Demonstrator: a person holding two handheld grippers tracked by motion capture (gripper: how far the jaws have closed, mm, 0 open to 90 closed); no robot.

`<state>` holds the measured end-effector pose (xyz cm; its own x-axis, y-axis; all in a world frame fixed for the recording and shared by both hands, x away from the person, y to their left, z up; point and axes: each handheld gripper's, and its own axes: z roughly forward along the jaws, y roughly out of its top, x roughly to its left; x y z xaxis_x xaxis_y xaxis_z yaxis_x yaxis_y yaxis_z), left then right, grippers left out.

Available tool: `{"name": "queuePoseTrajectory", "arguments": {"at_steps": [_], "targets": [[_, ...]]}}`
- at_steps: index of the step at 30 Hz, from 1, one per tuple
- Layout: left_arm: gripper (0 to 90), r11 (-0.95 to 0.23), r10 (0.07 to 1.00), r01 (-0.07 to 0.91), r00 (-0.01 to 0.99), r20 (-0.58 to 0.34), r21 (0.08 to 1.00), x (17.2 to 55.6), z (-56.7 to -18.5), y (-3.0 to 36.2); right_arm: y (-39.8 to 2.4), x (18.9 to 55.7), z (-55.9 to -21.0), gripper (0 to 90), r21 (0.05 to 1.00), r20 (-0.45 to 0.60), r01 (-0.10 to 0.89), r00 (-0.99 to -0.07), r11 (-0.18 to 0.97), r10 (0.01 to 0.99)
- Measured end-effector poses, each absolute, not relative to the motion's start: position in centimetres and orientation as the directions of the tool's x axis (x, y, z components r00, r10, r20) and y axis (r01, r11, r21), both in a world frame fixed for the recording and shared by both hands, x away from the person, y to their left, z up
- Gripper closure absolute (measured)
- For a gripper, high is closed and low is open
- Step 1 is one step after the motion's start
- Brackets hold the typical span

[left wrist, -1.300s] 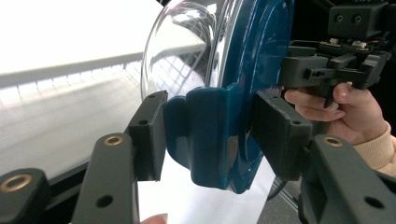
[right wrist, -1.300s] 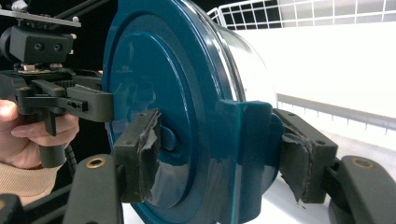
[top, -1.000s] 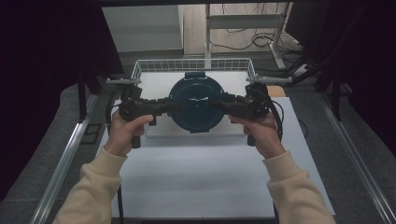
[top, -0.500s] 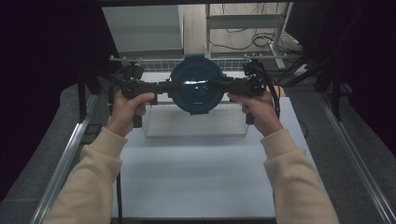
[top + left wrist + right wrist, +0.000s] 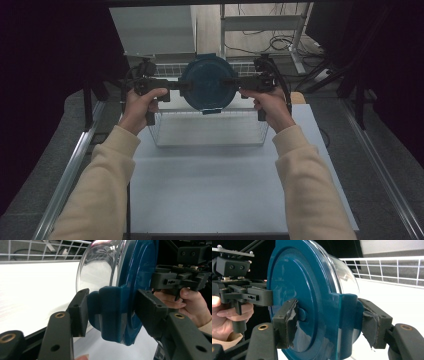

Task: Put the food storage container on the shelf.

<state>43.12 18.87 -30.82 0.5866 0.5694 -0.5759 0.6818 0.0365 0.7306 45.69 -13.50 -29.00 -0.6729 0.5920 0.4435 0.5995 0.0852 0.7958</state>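
Observation:
A round container with a dark blue lid (image 5: pixel 207 87) and a clear bowl (image 5: pixel 100 270) hangs in the air above the wire basket (image 5: pixel 210 131), turned on edge so the lid faces me. My left gripper (image 5: pixel 186 85) is shut on the lid's blue side latch (image 5: pixel 112 312). My right gripper (image 5: pixel 231 82) is shut on the opposite latch (image 5: pixel 332 322). In the left gripper view the right gripper (image 5: pixel 180 280) and its hand sit past the lid. The right gripper view has the left gripper (image 5: pixel 239 295) beyond the lid (image 5: pixel 294 290).
The white wire basket stands at the far end of the pale table (image 5: pixel 215 185), its mesh wall (image 5: pixel 387 270) behind the container. A metal frame rail (image 5: pixel 75 165) runs along the left side. Shelving and cables (image 5: pixel 260 30) lie beyond the table.
Both hands have carried the container up and away from the person, from low over the basket to higher above its far side. Both grips are unchanged.

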Motion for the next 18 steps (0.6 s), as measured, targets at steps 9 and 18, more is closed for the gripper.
{"name": "queuePoseTrajectory", "arguments": {"at_steps": [9, 18], "targets": [[45.2, 0.063, 0.568, 0.719, 0.545, -0.617, 0.692, 44.9, -31.6, 18.7, -13.5, 47.3, -30.3, 35.3, 0.769, 0.484, 0.637, -0.636, 0.055, 0.6], [45.2, 0.126, 0.518, 0.767, 0.49, -0.701, 0.63, 46.4, -32.5, 18.9, -13.8, 48.5, -30.8, 34.8, 0.718, 0.569, 0.695, -0.555, -0.038, 0.606]]}}
